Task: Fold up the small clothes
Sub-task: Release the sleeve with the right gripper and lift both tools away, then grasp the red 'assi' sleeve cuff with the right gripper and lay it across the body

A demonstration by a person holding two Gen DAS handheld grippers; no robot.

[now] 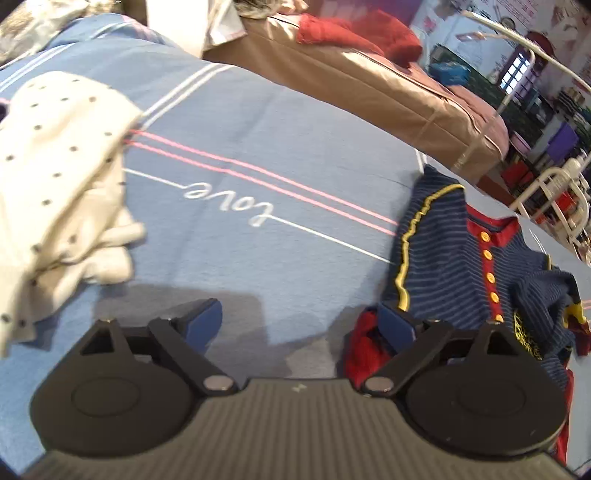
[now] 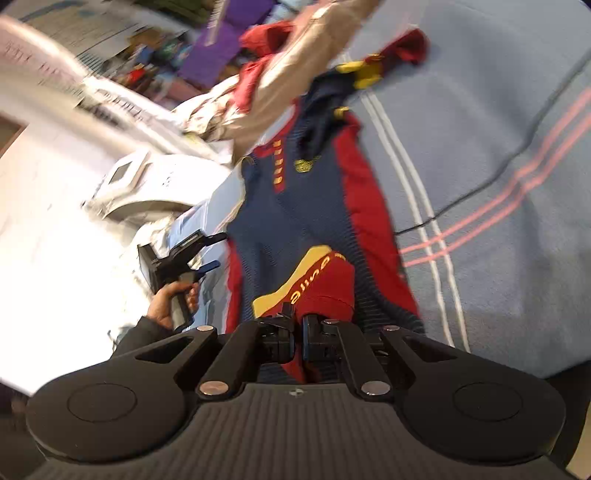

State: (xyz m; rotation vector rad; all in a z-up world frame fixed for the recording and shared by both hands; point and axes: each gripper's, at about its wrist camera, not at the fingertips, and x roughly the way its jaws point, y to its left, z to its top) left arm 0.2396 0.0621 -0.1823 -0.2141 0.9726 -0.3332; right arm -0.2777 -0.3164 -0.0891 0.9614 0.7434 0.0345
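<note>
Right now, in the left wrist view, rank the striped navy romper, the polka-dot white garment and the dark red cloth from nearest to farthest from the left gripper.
1. Striped navy romper, at the left gripper's right finger.
2. Polka-dot white garment, left side.
3. Dark red cloth, far on the brown mattress.

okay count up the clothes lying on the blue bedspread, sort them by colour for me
Navy-and-red striped baby outfit: 1, a red end of it pinched in the right gripper
White dotted garment: 1, in a crumpled heap
Total: 2

Both lie on the blue bedspread. The left gripper is open and holds nothing.
</note>
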